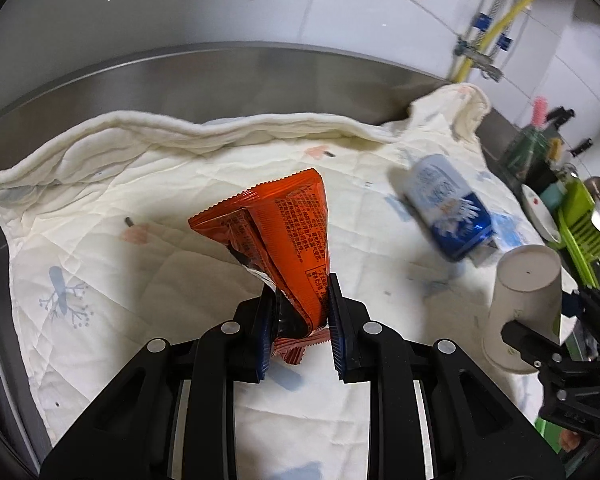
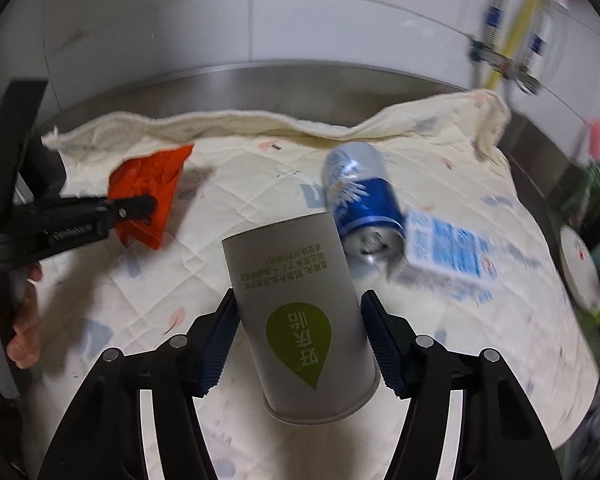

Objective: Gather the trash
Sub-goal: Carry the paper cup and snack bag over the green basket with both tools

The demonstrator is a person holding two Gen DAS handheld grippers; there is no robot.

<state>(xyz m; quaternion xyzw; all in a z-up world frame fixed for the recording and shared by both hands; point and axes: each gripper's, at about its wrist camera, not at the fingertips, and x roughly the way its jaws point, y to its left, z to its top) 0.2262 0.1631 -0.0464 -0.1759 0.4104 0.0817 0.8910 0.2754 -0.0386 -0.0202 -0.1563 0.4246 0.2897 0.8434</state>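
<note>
I had trash in both of my grippers. My left gripper (image 1: 300, 320) was pinched tight on the bottom end of the orange wrapper (image 1: 278, 220), and the wrapper stuck up and away from my fingers, its long way pointing forward over the white quilt (image 1: 100, 208). My right gripper (image 2: 298, 336) had the paper cup (image 2: 300, 312) between its blue pads (image 2: 216, 344). The cup was upside down to me, with its flat bottom pointing away and its open mouth near my hand. The pads sat close on both sides of the cup, so I think they held it, though the right pad looked a tiny bit apart from it. The blue can (image 2: 360, 196) lay on its side on the quilt, just past the cup and a little to the right, with its open top turned toward me. A blue and white packet (image 2: 452, 252) lay just beside the can, on its right. My right hand was the nearer one to both. I saw no bin or bag anywhere, so I could not tell where the trash should go. I think both grippers needed emptying before I could pick up the can.
</note>
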